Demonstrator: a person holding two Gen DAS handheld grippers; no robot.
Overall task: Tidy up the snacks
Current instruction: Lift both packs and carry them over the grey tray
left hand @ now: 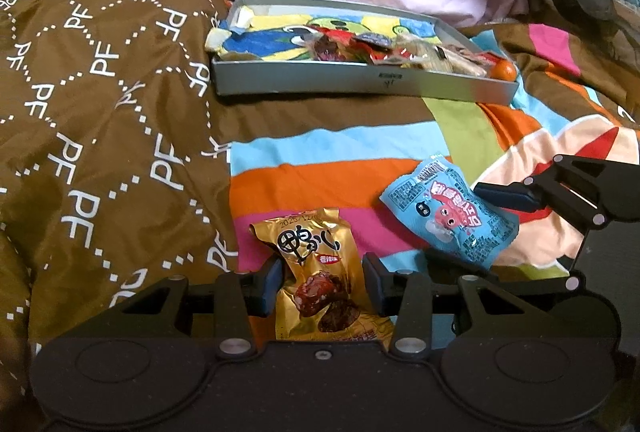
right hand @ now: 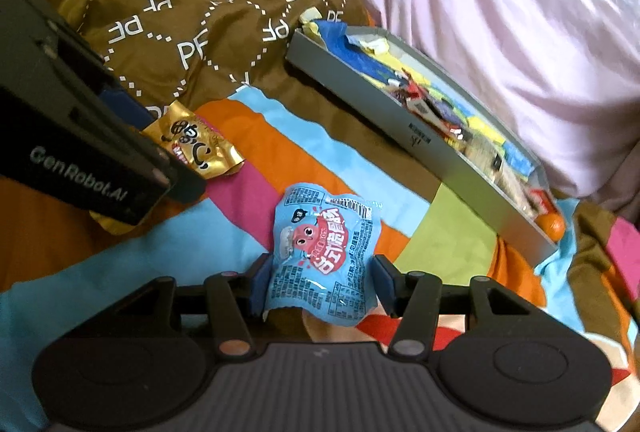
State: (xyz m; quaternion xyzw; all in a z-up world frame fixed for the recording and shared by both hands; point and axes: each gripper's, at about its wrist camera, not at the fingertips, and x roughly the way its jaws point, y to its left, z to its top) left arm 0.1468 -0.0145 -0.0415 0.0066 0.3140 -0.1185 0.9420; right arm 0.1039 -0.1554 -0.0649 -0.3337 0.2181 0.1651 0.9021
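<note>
Dual pickup: one snack packet framed by each claw, grey tray (left hand: 360,82) ahead.
Left gripper (left hand: 322,288) is released astride the gold packet (left hand: 320,272); right gripper (right hand: 320,284) is released astride the blue packet (right hand: 324,256). Close on packet bodies, not the crimped edges.

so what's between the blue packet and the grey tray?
Only bare striped bedspread between the blue packet and the grey tray; no snack there. Clearest in the right wrist view.

One gold snack packet (left hand: 320,280), lower centre; one blue snack packet (left hand: 448,212), centre right; one grey tray (left hand: 360,82), upper centre; one orange fruit (left hand: 503,70); two grippers (left hand: 322,286) (right hand: 318,282).
</note>
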